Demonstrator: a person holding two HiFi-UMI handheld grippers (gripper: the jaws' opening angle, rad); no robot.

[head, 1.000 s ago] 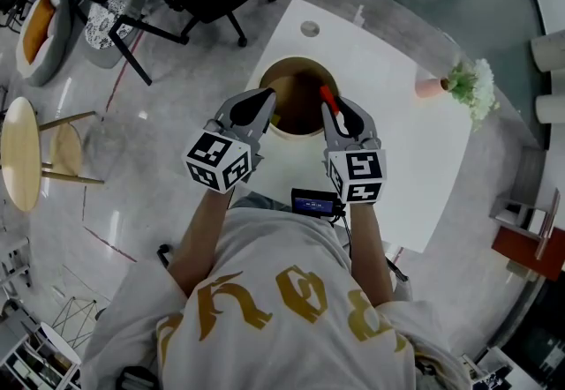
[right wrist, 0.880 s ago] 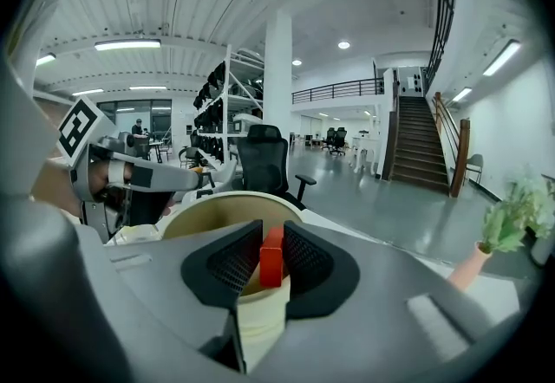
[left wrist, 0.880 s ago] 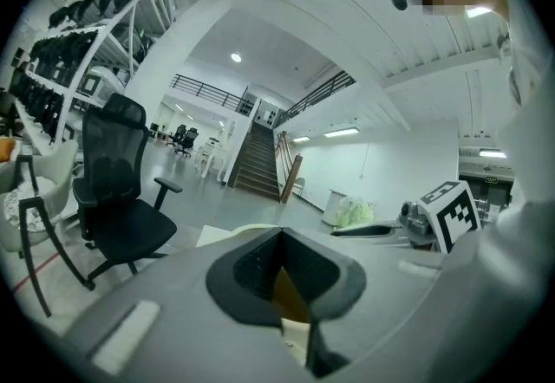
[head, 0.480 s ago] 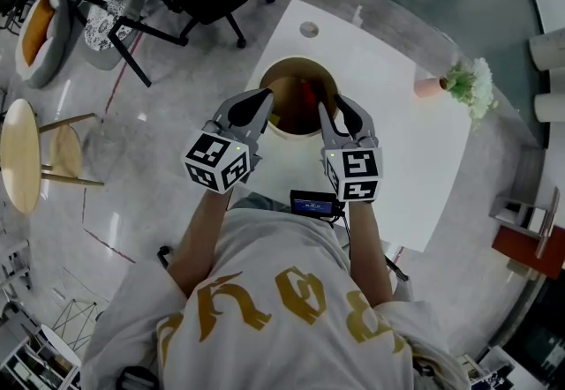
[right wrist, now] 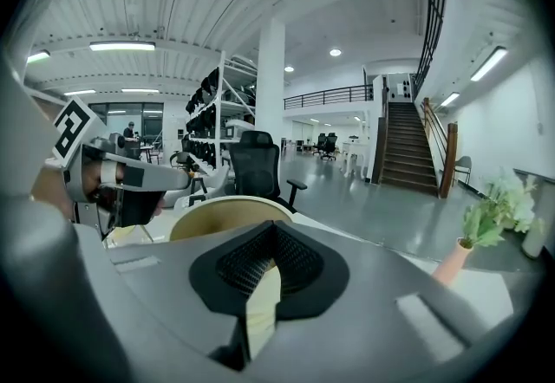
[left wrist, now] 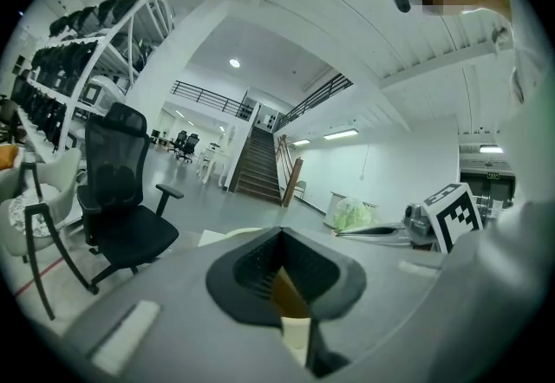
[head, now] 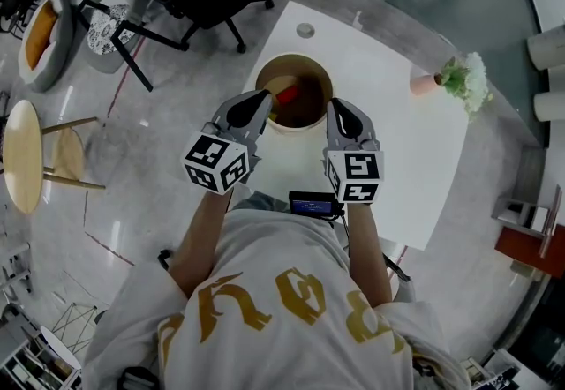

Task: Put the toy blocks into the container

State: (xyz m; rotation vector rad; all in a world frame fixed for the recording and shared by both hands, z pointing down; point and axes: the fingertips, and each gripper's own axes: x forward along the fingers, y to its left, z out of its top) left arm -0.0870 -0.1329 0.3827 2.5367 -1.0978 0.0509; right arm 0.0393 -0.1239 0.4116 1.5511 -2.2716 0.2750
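White table (head: 388, 141), round tan container (head: 309, 100): red toy block (head: 287, 95) inside looks light, rigid; pinch flat faces. Empty: left gripper (head: 267, 97) closed, right gripper (head: 334, 104) just closed.

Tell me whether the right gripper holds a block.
No: the right gripper is shut on nothing, and the red block lies in the container.

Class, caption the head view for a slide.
Red toy block in the round tan container; left gripper and right gripper near its rim, right jaws just closed empty.

Empty hand-held gripper (right wrist: 273, 256), jaws just closed, container (right wrist: 227, 213) rim beyond
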